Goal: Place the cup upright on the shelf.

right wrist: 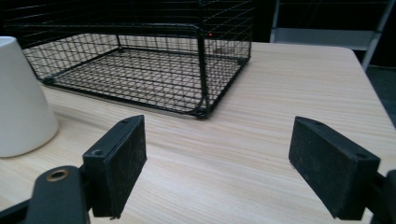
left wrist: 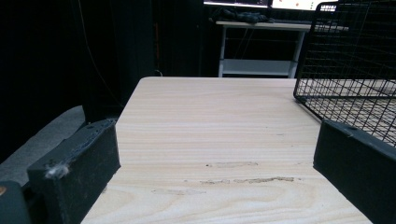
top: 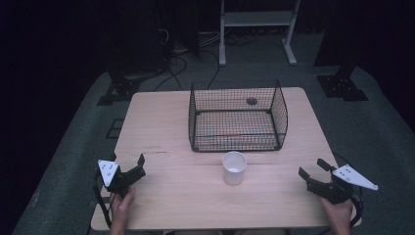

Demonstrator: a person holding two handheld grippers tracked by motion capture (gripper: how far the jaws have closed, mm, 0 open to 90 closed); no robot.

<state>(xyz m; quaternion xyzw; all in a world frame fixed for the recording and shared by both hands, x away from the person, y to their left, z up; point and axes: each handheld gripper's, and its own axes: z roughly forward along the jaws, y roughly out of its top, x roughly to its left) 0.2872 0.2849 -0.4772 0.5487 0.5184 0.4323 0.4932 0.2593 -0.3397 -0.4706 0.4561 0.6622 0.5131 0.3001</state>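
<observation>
Cup first: a white tapered paper cup (top: 234, 168) stands upright on the pale wooden counter (top: 171, 196), between the two pairs of fingers and well apart from both, just in front of the black wire-mesh basket (top: 237, 117), which looks empty. In the right gripper view the cup (right wrist: 21, 93) sits ahead and to the left of the right gripper (right wrist: 233, 170), whose fingers gape wide and hold nothing. The left gripper (left wrist: 210, 182) is likewise spread wide and empty, with the basket's corner (left wrist: 345, 70) beyond its right finger. Likely nothing is begun; the approach comes next, one gripper reaching inward to straddle the cup's wall.
</observation>
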